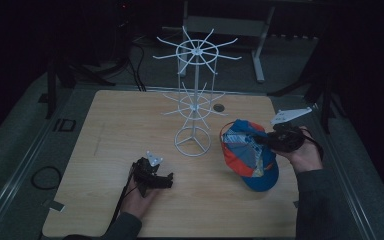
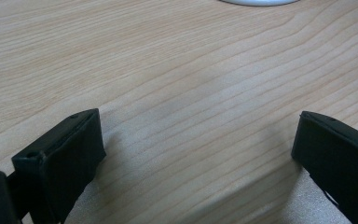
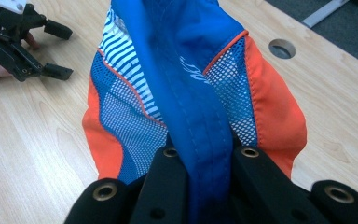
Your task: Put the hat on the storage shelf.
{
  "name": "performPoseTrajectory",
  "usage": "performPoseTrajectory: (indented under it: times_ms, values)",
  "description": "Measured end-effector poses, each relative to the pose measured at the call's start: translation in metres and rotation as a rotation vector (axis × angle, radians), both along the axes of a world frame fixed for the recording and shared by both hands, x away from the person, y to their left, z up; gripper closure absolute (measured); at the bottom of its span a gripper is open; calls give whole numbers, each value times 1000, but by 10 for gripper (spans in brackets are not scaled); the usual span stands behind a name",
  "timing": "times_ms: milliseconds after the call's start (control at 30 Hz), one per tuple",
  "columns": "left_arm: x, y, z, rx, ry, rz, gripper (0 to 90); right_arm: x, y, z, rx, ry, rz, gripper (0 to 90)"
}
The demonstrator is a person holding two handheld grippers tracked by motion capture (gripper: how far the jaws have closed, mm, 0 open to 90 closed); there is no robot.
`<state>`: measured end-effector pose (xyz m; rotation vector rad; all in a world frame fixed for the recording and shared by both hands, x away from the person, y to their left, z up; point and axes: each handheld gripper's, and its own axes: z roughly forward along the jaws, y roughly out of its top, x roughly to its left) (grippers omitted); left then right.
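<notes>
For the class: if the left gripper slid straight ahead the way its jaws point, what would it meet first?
Probably the round white base of the wire display stand, after bare table; the left gripper points that way, though depth is unclear.

On the light wooden table [image 1: 130,120], the white wire spinner rack with two tiers of spokes [image 1: 194,100] is placed centrally toward the far side. The blue, orange and white mesh cap [image 1: 247,155] is found to its right, near the right edge. A round cable hole [image 1: 219,107] is set just behind the cap, beside the rack. The left gripper [image 1: 166,180] is positioned in front of the rack, to its left.
</notes>
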<state>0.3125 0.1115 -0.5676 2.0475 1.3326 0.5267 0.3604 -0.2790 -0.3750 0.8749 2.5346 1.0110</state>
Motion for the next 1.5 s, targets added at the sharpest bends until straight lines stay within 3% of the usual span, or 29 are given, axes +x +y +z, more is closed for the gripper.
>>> performPoseTrajectory:
  times_ms: [533,1500]
  values:
    - [0,0,0,-1,0,0,26,-6,-12,17,34,-41,-29,874]
    - [0,0,0,-1,0,0,26,-7,-15,48,93,-96,-40,874]
